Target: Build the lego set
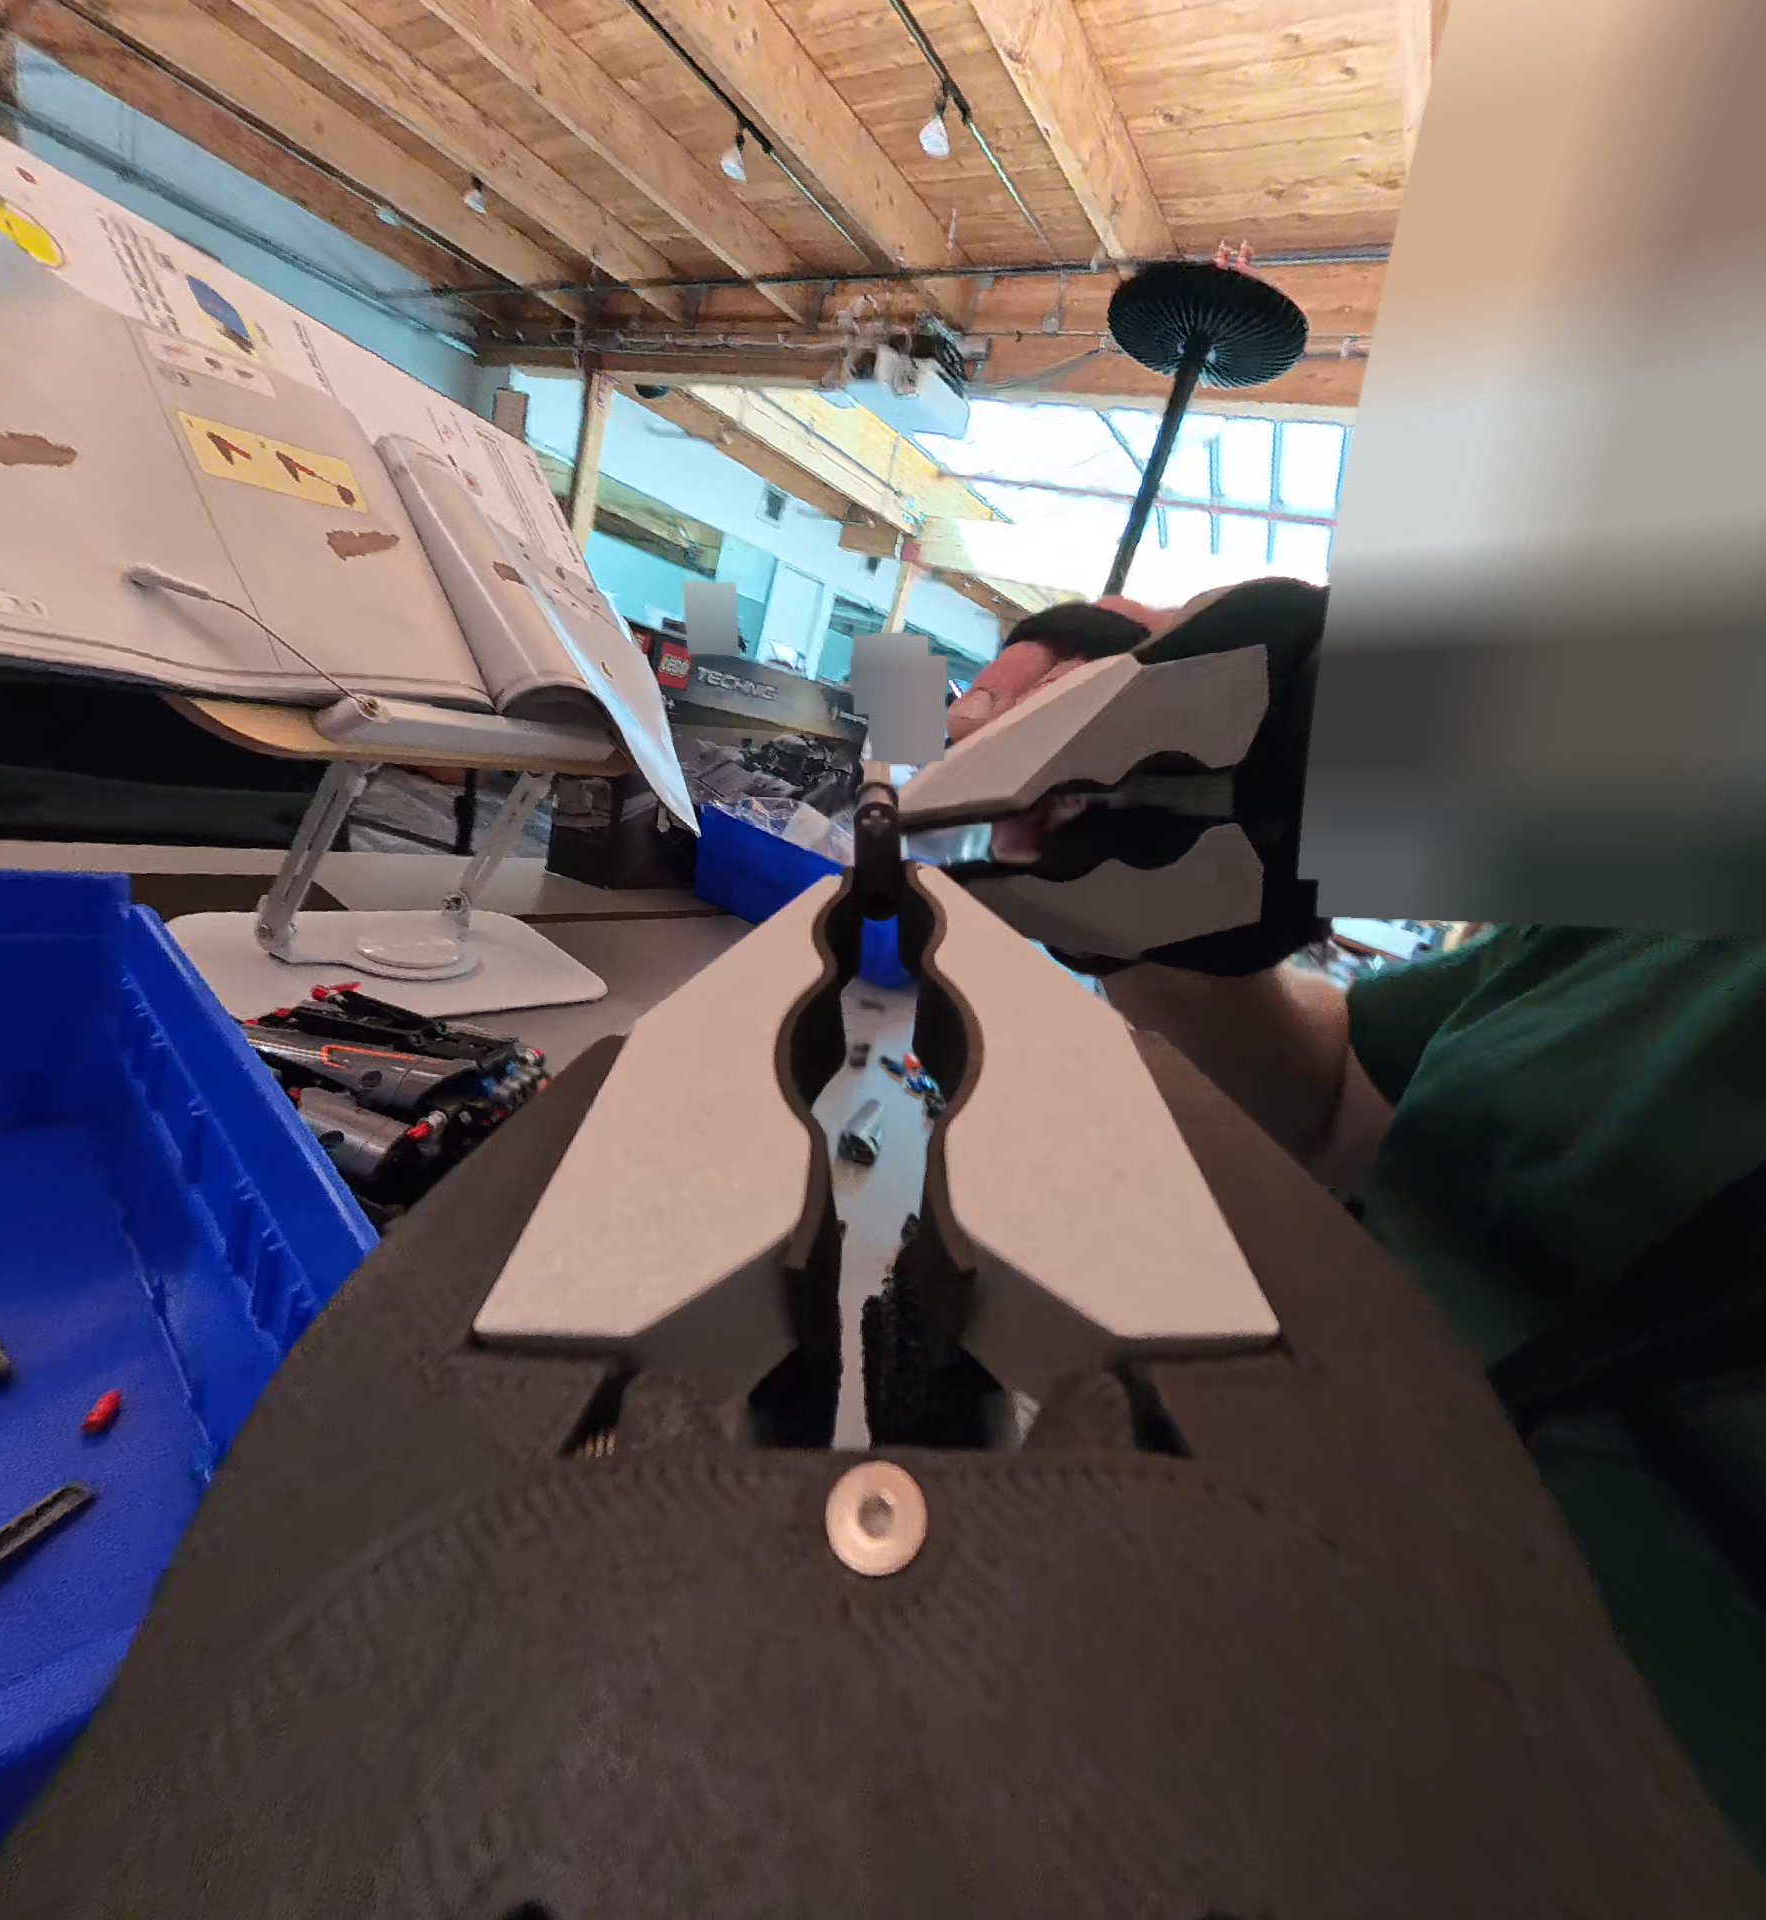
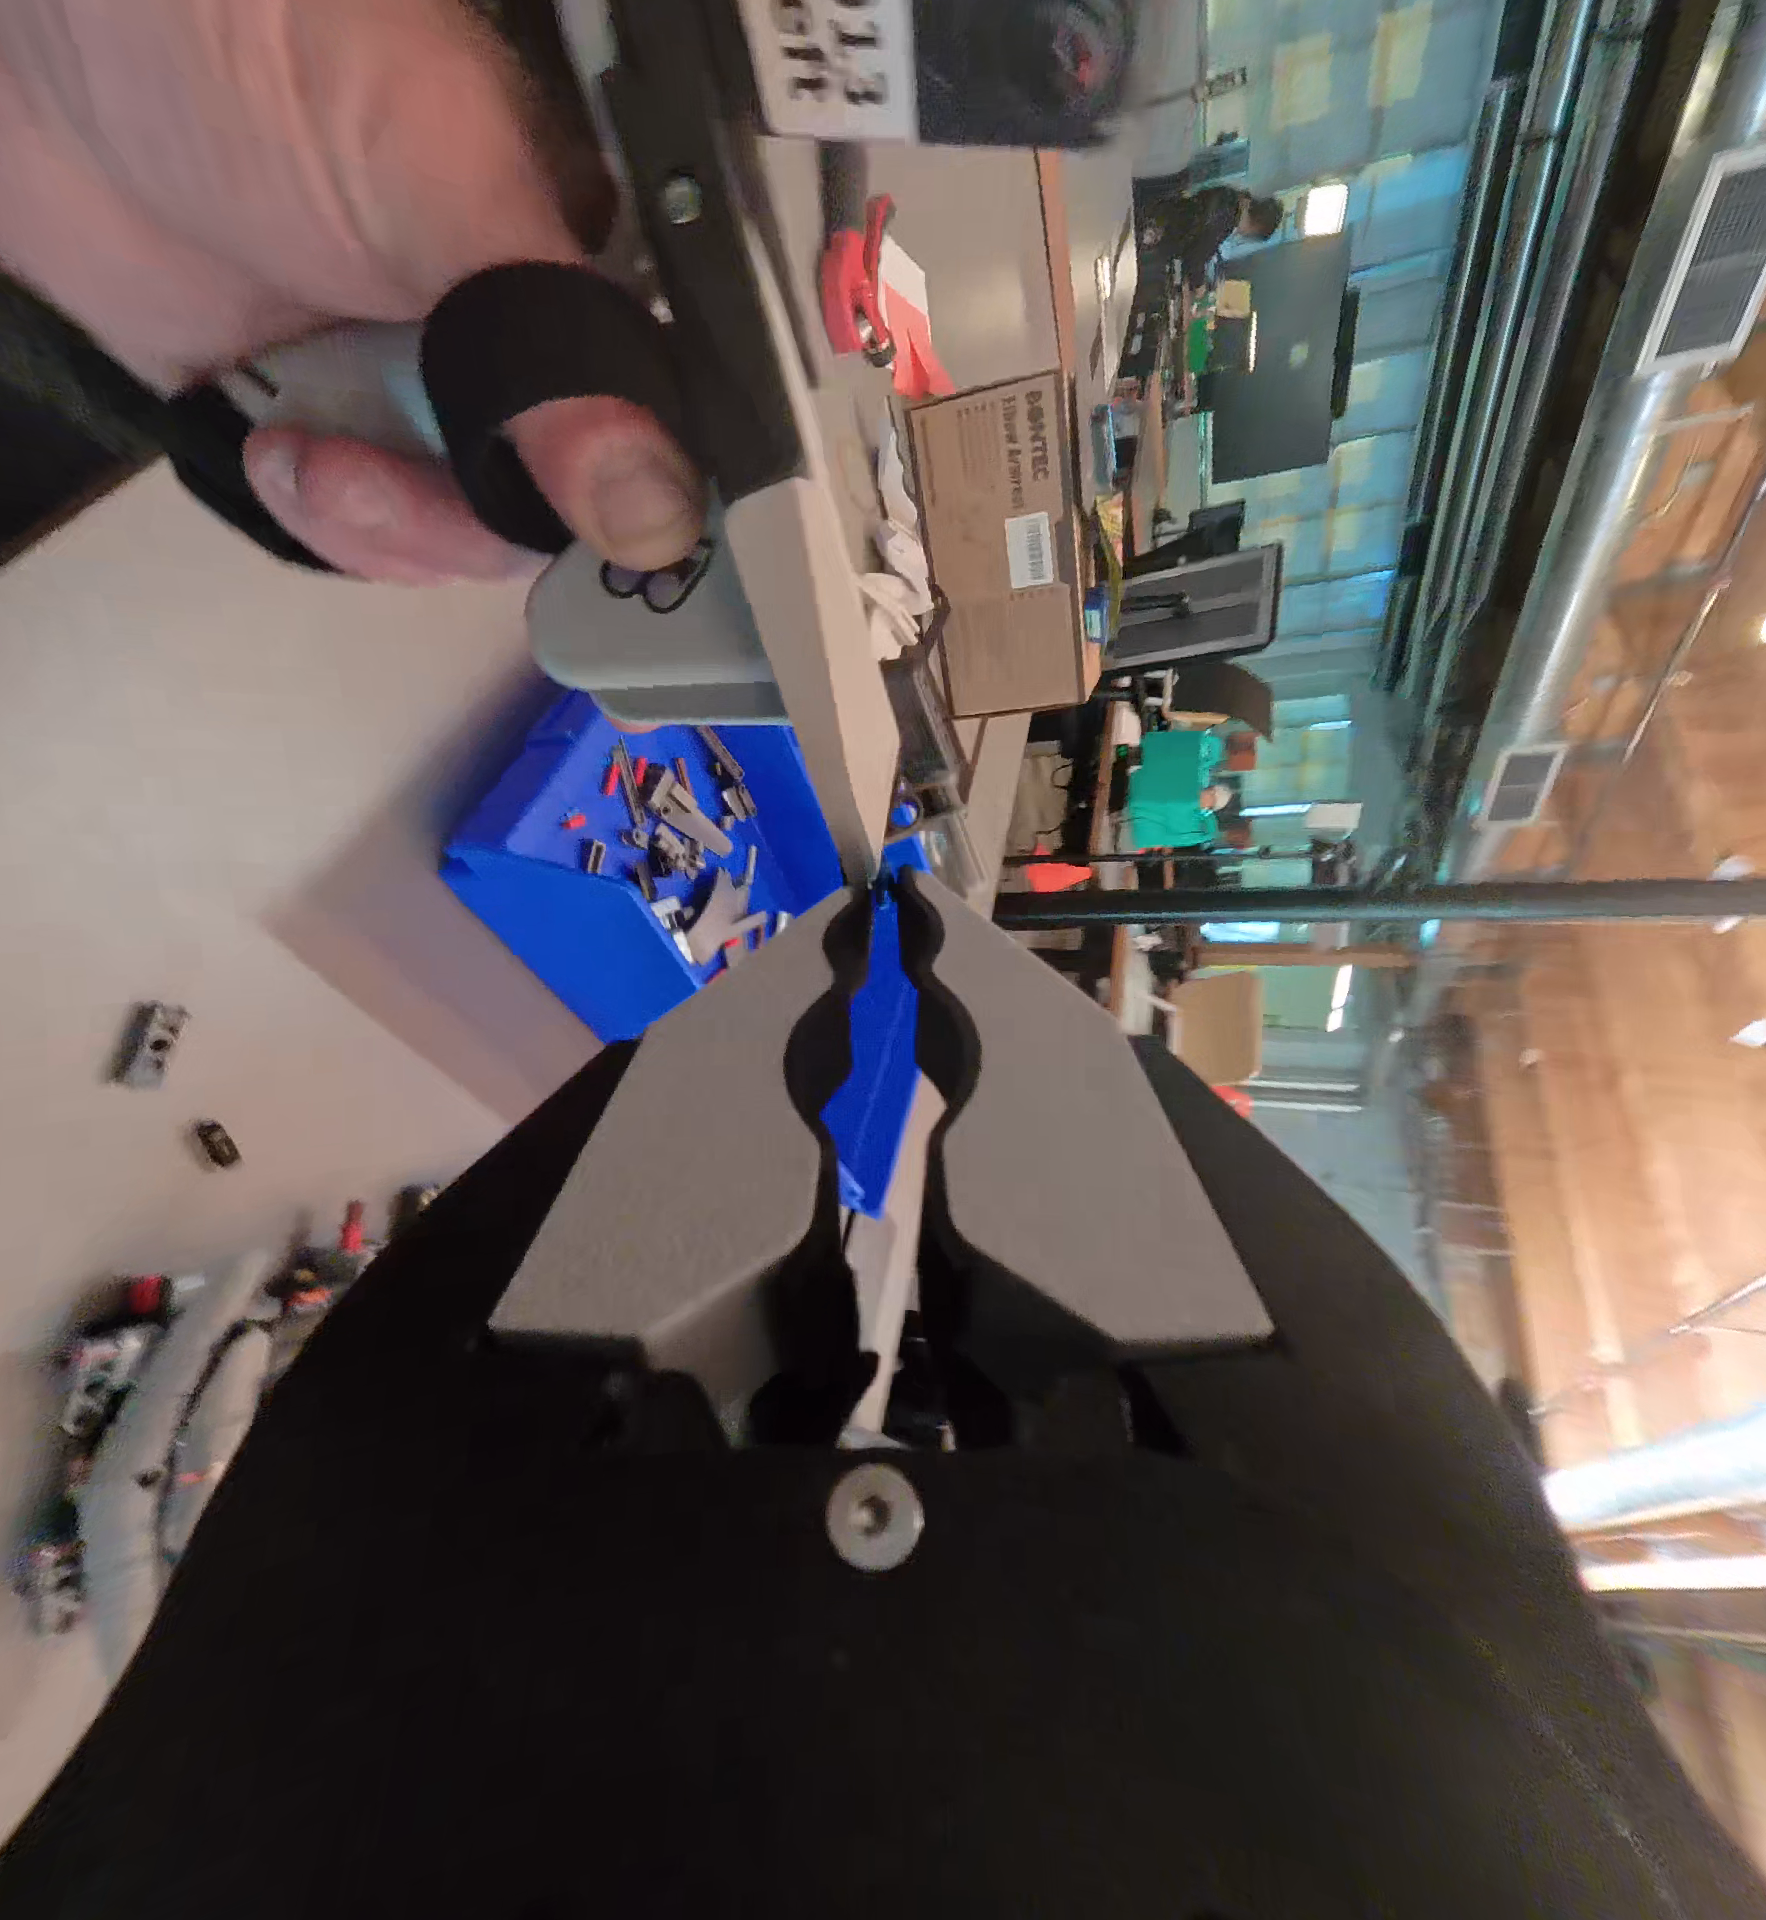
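The left gripper [image 1: 877,883] was nearly closed, its tips pinching the lower end of a small black connector piece [image 1: 876,847] that stood up out of the jaws. The right gripper [image 1: 910,821] came in from the right of those jaws, tips drawn together at the piece's upper end, where a pale axle stub [image 1: 875,774] showed. In the right wrist view the right gripper [image 2: 884,883] also had its tips almost touching, meeting the tip of the left gripper's finger [image 2: 827,727] directly ahead; whether it actually held the piece could not be determined.

Risk, as a judgement: both tips bore on one very small part. Uneven squeeze or a slight twist between the two hands could have flicked the piece out of the jaws, and it would likely have fallen among loose parts [image 1: 915,1075] on the table below the left jaws, or into the blue bin [image 2: 567,862] ahead and left of the right jaws.

Limits of view: the contact point was tiny and dark in both views. The partly built model [image 1: 391,1081], left of the left jaws, was cut off by the gripper body. The instruction book [image 1: 235,499], above and left, was too oblique to follow. The right wrist view was motion-blurred along its left edge.
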`<action>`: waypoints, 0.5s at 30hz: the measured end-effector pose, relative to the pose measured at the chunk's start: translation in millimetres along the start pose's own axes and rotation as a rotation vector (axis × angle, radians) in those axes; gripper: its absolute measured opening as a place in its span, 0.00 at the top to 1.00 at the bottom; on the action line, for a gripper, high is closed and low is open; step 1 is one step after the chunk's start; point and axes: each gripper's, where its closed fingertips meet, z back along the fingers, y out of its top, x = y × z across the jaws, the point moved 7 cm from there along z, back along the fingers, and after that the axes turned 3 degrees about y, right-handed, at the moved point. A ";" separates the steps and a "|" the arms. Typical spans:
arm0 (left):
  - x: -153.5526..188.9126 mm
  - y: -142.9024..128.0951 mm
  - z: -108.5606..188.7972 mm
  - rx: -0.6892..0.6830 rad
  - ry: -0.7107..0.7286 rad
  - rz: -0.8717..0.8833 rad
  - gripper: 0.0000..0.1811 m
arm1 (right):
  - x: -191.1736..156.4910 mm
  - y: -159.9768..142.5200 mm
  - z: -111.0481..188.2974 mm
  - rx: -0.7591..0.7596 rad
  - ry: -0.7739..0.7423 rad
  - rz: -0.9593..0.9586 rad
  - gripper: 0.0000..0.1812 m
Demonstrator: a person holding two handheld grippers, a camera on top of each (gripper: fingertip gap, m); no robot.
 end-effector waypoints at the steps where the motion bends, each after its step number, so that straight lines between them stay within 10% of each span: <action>1: -0.6 3.9 -0.5 0.036 0.004 0.014 0.98 | 3.9 -1.4 0.1 0.008 -0.013 -0.047 0.92; 7: -5.6 14.5 -6.1 0.217 -0.061 0.177 0.98 | 12.0 -6.2 1.7 0.102 -0.076 -0.338 0.77; 15: -2.5 6.3 -22.2 0.397 -0.142 0.363 0.97 | 16.8 -1.7 -0.1 0.156 -0.233 -0.474 0.87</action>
